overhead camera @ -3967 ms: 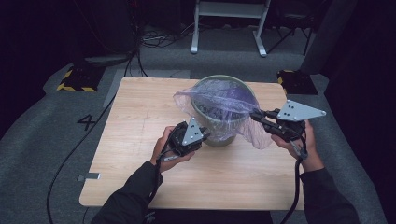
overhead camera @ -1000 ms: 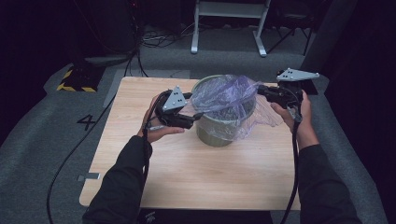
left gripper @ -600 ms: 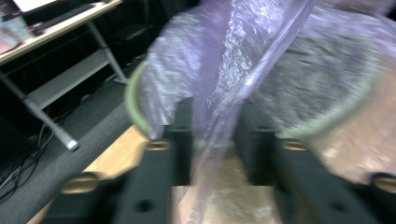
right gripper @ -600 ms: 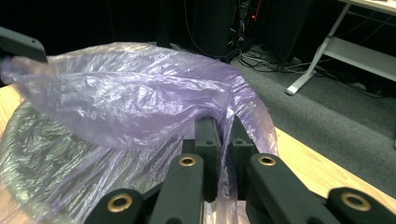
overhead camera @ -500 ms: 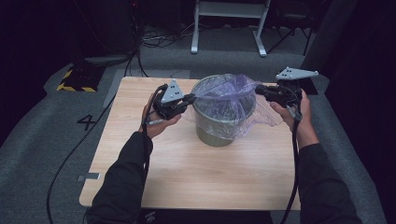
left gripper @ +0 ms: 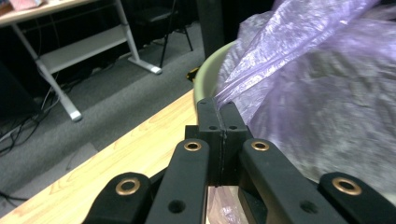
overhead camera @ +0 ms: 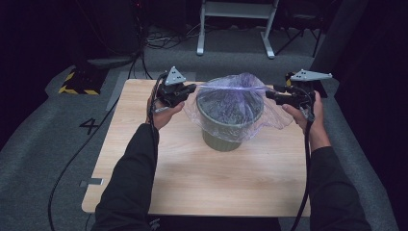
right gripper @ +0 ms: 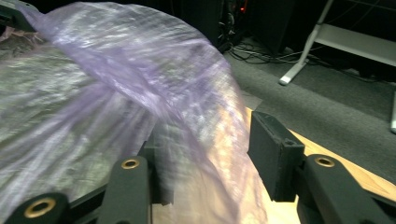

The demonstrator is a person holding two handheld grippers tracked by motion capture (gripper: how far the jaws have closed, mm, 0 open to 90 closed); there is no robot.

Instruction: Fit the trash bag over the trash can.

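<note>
A thin purple plastic bag (overhead camera: 231, 96) is stretched over the mouth of a green bin (overhead camera: 223, 132) in the middle of the wooden table (overhead camera: 192, 178). At the bin's left rim, my left gripper (overhead camera: 191, 89) is shut on the bag's edge. In the left gripper view the jaws (left gripper: 217, 112) meet, and the film (left gripper: 317, 93) fans out from their tip beside the bin rim (left gripper: 204, 81). My right gripper (overhead camera: 270, 94) is at the bin's right side. Its jaws (right gripper: 210, 144) have just been opening and stand apart, with bag film (right gripper: 116, 84) draped loosely between them.
Grey carpet surrounds the table. A white desk frame (overhead camera: 235, 24) stands behind it, and a yellow-and-black striped block (overhead camera: 77, 82) lies at the back left. A cable (overhead camera: 82, 149) trails across the floor on the left, near a painted 4 (overhead camera: 91, 126).
My left gripper closed on the bag's edge and moved back and left, pulling the film taut across the bin. My right gripper's jaws have opened, and the bag hangs loose on that side.
</note>
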